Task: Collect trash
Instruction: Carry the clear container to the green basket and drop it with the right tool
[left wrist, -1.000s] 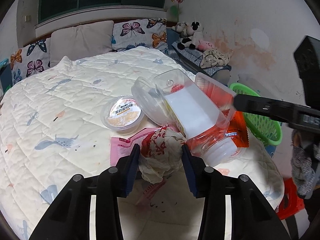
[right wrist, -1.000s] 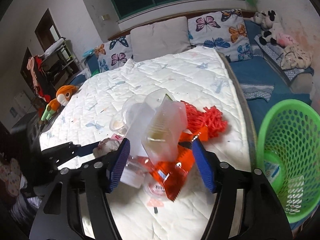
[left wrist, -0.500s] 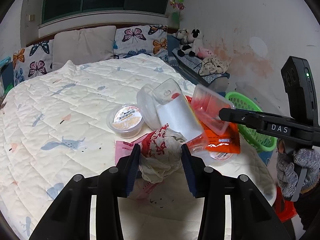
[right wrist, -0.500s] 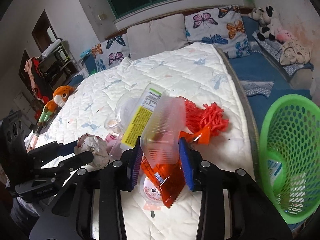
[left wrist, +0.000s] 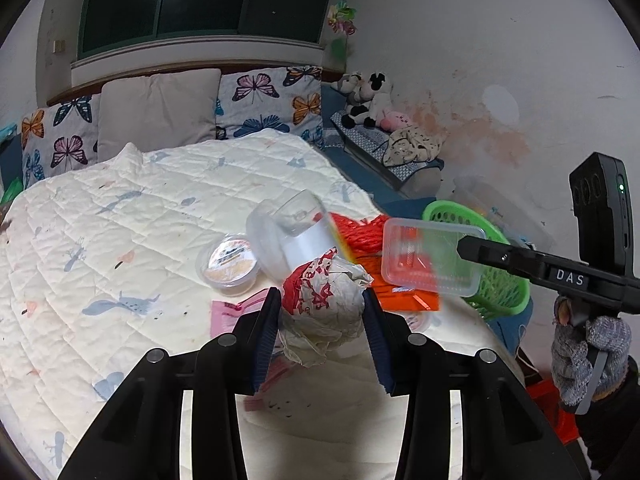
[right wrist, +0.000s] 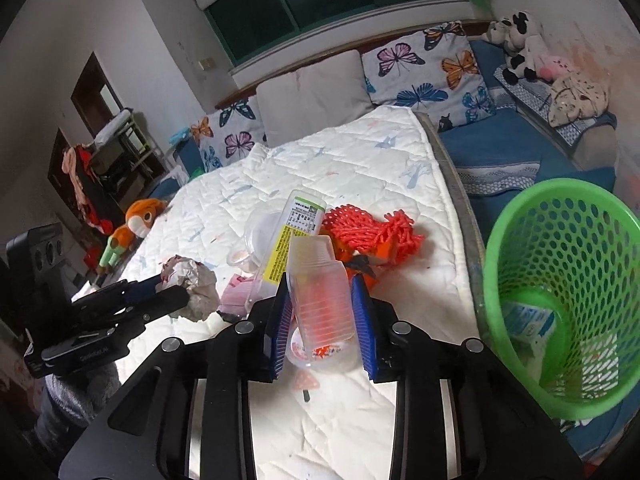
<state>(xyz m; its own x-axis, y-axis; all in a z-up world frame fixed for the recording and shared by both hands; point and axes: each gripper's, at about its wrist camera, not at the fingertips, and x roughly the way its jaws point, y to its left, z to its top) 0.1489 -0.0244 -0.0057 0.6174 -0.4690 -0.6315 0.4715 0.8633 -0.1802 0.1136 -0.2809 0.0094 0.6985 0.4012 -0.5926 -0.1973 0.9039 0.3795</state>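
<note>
Left wrist view: the left tongs (left wrist: 318, 322) are clamped on a crumpled paper ball (left wrist: 326, 312), lifted above the bed (left wrist: 120, 240). The green basket (left wrist: 496, 284) sits off to their right, past the bed's edge.

Right wrist view: the right tongs (right wrist: 322, 320) are closing, pads pressing a clear plastic tray (right wrist: 320, 292), its long side running away from the tongs. The green basket (right wrist: 560, 280) is just right of them, so this hand is nearer to it.

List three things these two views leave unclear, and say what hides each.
1. Basket contents: right view, mesh wall and blur hide all but a pale packet.
2. Cup label: left view, print too small.
3. Wrapper: left view, blurred tray in the closing right gripper covers it.
</note>
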